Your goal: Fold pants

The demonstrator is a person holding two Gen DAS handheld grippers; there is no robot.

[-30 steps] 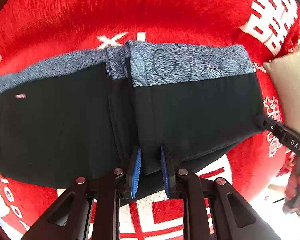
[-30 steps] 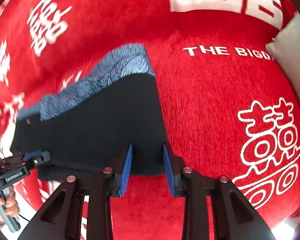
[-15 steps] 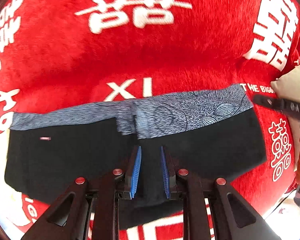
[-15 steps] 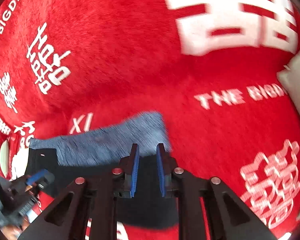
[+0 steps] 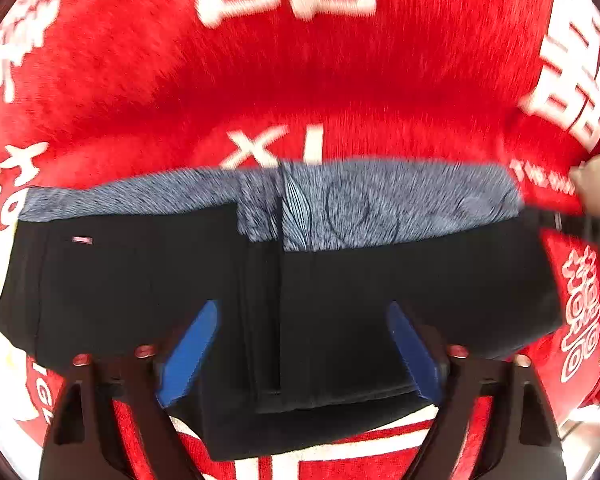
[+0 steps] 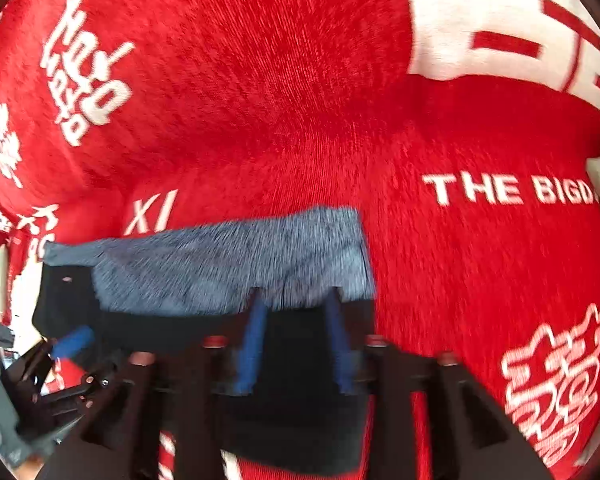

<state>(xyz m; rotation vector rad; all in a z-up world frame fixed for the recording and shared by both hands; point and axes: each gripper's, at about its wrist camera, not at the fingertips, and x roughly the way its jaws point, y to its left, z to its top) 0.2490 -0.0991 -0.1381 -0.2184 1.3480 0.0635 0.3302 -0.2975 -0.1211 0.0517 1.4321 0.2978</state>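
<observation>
left hand-held gripper [image 5: 300, 352]: jaws spread wide, off pants [image 5: 380, 280] | right hand-held gripper [image 6: 294, 340]: jaws slightly wider

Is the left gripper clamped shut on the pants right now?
No, the left gripper stands wide open, its blue pads spread well apart over the black pants on the red blanket.

I see the pants [image 5: 380, 280] lying flat across the middle and lower part of my left wrist view, black fabric with a mottled blue-grey band [image 5: 380, 204] running along their upper edge. They are folded over themselves: a top layer covers the right half, its vertical fold edge sits near the frame centre, and a small pale label shows on the lower layer at the left. In my right wrist view the pants [image 6: 300, 360] fill the lower centre and lower left, blurred, the grey band above and the black part below.
</observation>
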